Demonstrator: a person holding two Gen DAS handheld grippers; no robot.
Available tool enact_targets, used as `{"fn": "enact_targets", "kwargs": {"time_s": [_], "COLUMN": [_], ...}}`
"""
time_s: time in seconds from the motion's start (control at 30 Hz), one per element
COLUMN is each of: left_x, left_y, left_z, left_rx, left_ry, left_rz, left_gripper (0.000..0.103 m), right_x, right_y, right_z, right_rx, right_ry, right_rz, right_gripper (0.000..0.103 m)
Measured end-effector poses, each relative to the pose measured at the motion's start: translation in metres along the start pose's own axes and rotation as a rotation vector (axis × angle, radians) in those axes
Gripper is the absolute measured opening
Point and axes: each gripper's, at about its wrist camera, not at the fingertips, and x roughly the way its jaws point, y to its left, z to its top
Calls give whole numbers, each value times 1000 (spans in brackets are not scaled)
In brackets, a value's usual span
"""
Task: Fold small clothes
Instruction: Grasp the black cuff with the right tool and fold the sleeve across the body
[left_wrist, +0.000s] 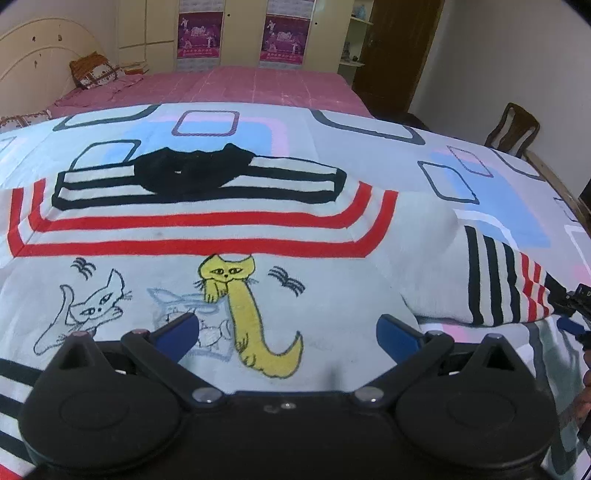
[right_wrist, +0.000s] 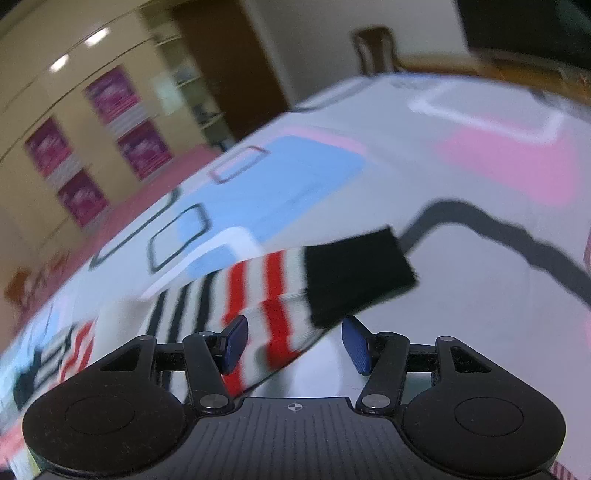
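My left gripper (left_wrist: 286, 336) hangs released over the front of a child's grey sweater (left_wrist: 221, 236), blue pads spread wide with nothing between them; the left pad (left_wrist: 177, 334) sits over the pale cat print, the other at 3 o'clock of the yellow cat (left_wrist: 243, 306). The sweater lies flat on a patterned bedspread (left_wrist: 369, 147), its black collar (left_wrist: 192, 173) at 12 o'clock beyond the red and black chest stripes. Its right sleeve (left_wrist: 491, 277) runs off toward 3 o'clock, striped black then red near the cuff.

My right gripper (right_wrist: 293, 345) appears at the 3 o'clock edge of the left view, at that sleeve's end. In its own blurred view the pads stand apart, and the striped sleeve with its black cuff (right_wrist: 358, 273) passes between them, the cuff out at 12 o'clock. I cannot tell whether the pads press the cloth. A wooden chair (left_wrist: 513, 127) stands at 2 o'clock beyond the bed.
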Motion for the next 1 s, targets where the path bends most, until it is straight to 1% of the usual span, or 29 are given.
{"fn": "enact_targets", "kwargs": {"time_s": [0.07,0.1,0.2,0.27,0.33,0.37,0.4,0.43,0.47,0.5,0.53,0.57,0.6,0.63,0.7,0.77,0.87,0.93,1.0], "left_x": [0,0,0,-1,-2,-2,-2,-3,-3,-3,-2,-2,-1,-1,-1,1,1,-1,-6], "left_y": [-2,-2,0,4,9,13,17,22,28,36,43,52,59,67,84,103,135,153,174], "left_z": [2,4,9,13,17,19,21,22,23,23,23,22,22,20,18,17,16,15,14], "left_rx": [4,4,5,8,10,10,9,6,1,-4,-7,-11,-12,-12,-7,-11,-47,-64,-86], "left_ry": [-5,-4,-4,-9,-17,-19,-22,-25,-25,-23,-19,-13,-7,-2,-3,-9,-8,-12,-22], "left_rz": [15,20,34,46,61,64,71,78,85,88,89,93,93,99,132,147,131,138,123], "left_gripper": [102,102,102,102,102,102,102,102,101,101,97,90,86,81,85,87,92,96,96], "right_x": [6,6,7,6,5,4,-1,-9,-13,-8,-2,2,0,-7,-23,-32,-35,-31,-28], "right_y": [-13,-16,-13,-15,-20,-21,-20,-15,-8,-2,1,3,8,17,44,79,142,182,220], "right_z": [3,4,5,5,5,6,6,7,8,8,8,8,9,9,7,-1,-29,-54,-85], "right_rx": [91,110,94,103,113,113,102,60,6,-31,-50,-60,-74,-101,-184,-276,-402,-466,-525], "right_ry": [11,3,-2,-10,-12,-16,-31,-69,-88,-75,-42,-18,-30,-61,-116,-132,-113,-85,-47], "right_rz": [22,32,21,16,14,19,24,33,27,4,-31,-58,-65,-51,4,87,208,266,321], "right_gripper": [57,57,42,30,16,6,6,6,6,6,6,6,6,6,6,6,6,6,6]}}
